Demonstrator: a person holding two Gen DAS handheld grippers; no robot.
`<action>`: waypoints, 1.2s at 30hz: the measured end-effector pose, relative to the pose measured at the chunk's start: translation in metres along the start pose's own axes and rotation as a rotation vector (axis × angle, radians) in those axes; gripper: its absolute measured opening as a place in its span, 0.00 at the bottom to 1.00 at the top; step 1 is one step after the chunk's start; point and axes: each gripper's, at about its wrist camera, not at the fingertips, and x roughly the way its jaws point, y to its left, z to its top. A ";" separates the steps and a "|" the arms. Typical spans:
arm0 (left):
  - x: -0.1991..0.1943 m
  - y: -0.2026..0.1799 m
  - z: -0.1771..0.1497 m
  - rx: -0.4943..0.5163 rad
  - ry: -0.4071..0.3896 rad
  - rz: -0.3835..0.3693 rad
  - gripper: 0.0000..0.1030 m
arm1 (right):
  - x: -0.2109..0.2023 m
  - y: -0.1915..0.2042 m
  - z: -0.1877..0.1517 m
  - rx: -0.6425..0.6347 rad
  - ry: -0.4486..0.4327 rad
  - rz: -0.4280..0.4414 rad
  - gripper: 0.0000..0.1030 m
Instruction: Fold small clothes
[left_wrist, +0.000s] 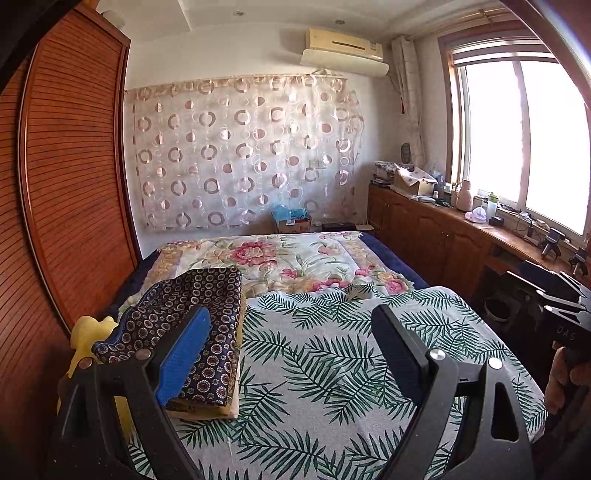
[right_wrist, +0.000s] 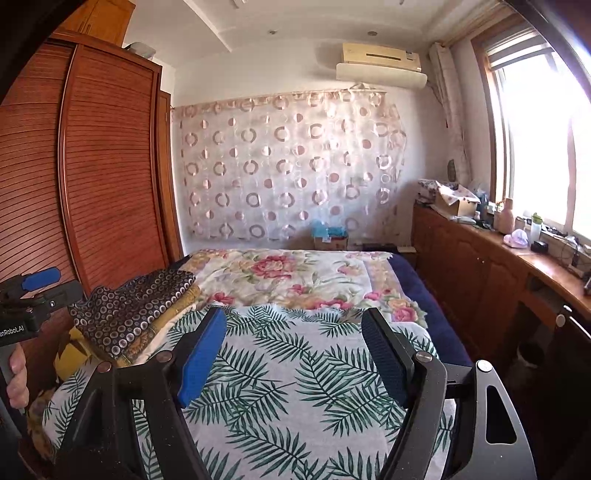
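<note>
both grippers hover above the bed with nothing between their fingers. the left gripper has its jaws spread wide and empty over the palm-leaf sheet, and the right gripper hangs over the same sheet with its jaws likewise apart and empty. the task's things sit at the left side of the bed: a stack of folded clothes, its top piece dark navy with small ring patterns, lying on paler yellow and cream layers. in the left wrist view the left finger's blue pad overlaps the stack, though whether it touches the cloth cannot be told. in the right wrist view the stack lies well to the left of the right gripper's fingers, beside the left gripper's body at the frame edge. beyond the leaf sheet a floral quilt covers the far half of the bed. a slatted wooden wardrobe stands on the left, a circle-patterned curtain hangs on the far wall, and a cluttered wooden desk runs under the bright window.
</note>
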 end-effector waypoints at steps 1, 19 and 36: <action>0.000 0.000 0.000 0.002 0.001 0.001 0.87 | 0.001 0.000 0.000 0.001 0.001 0.000 0.75; 0.000 0.000 0.000 0.001 0.000 0.003 0.87 | 0.001 -0.008 -0.002 0.000 0.001 0.000 0.75; 0.000 0.000 -0.001 0.004 -0.003 0.007 0.87 | 0.000 -0.011 -0.005 0.002 0.000 -0.002 0.75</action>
